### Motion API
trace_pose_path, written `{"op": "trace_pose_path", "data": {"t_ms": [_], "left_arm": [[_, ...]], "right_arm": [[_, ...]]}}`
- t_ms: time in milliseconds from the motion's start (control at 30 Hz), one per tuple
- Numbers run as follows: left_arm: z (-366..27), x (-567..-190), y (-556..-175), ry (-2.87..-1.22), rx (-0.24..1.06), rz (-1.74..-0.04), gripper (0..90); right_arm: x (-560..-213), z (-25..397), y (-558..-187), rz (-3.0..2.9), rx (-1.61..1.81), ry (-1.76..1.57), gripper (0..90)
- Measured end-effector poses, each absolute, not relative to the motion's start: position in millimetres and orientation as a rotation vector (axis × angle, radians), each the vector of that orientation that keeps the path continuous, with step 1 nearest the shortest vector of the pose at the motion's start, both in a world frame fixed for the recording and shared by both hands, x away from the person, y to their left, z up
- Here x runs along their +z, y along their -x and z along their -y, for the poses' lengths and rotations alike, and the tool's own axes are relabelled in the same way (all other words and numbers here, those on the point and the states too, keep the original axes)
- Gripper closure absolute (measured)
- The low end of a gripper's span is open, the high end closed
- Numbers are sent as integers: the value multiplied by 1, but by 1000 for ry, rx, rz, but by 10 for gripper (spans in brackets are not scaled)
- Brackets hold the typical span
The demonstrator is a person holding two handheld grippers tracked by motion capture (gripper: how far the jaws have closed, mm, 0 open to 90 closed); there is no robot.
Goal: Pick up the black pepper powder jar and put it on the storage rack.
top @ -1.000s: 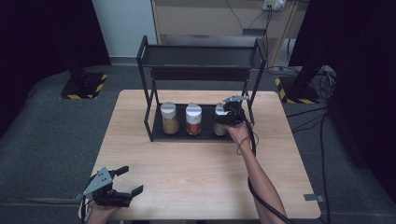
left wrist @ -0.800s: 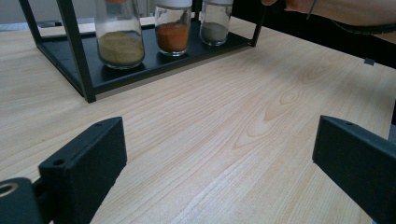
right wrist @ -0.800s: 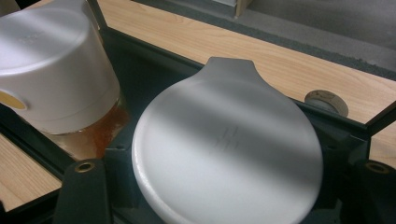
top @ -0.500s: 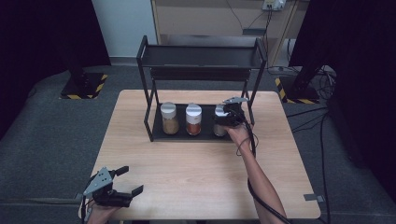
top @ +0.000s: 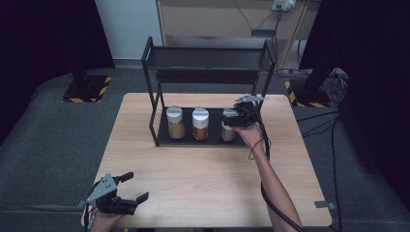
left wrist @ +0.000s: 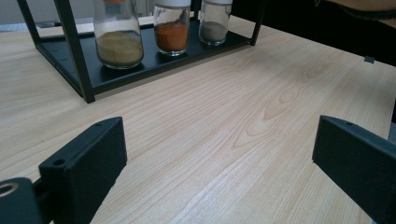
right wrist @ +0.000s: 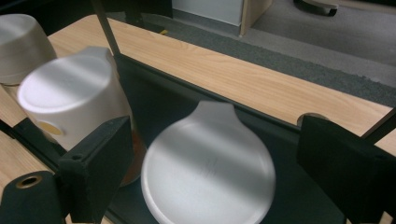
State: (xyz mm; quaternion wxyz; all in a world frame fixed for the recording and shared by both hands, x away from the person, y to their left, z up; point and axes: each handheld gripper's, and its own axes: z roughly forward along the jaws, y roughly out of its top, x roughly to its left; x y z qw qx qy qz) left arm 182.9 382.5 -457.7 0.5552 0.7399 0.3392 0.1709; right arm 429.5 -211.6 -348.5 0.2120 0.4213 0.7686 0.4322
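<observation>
Looking down from the high view, the right claw (top: 231, 117) hangs just above the rightmost jar (top: 228, 132) on the bottom shelf of a black metal rack (top: 208, 63), with the person's forearm stretched across the pale wooden tabletop (top: 208, 179) behind it. Two more jars stand to that claw's left: the middle jar (top: 200, 123), filled with orange-red powder, and the left jar (top: 175, 123), filled with tan powder. All three are glass cylinders with white caps. The left claw (top: 130, 186) sits well apart from the rack, at the near left corner of the tabletop, with its jaws spread and nothing between them.

The left gripper view adds what the high one cannot: the fine wood grain of the tabletop (left wrist: 233, 116) running between the two blocky matte black jaws, which stand wide apart and released. Far ahead of this claw the rack's (left wrist: 74, 60) thin square posts frame the left jar (left wrist: 117, 35), the middle jar (left wrist: 171, 28) and the rightmost jar (left wrist: 214, 22), whose contents look grey.

The right gripper view looks straight down on the smooth, round white cap of the rightmost jar (right wrist: 208, 172), which has a small tab at its far edge. The cap lies between the jaws, which stand open on either side without touching it. The middle jar (right wrist: 74, 93) is just beyond the left jaw, blurred, and the left jar (right wrist: 21, 42) stands past it.
</observation>
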Motion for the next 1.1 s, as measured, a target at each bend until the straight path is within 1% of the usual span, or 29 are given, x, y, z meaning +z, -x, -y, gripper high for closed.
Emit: {"op": "trace_pose_path", "data": {"t_ms": [300, 700, 1100], "left_arm": [[-382, -458, -183, -1748, 404, -802, 20], [-383, -458, -183, -1742, 399, -807, 20], [-383, -459, -185, -1735, 394, -818, 20]], "right_arm": [[-325, 219, -420, -2084, 1271, -1128, 112], [-317, 219, -416, -2096, 1271, -1100, 113], [-297, 234, -388, -2120, 1328, -1035, 95]]}}
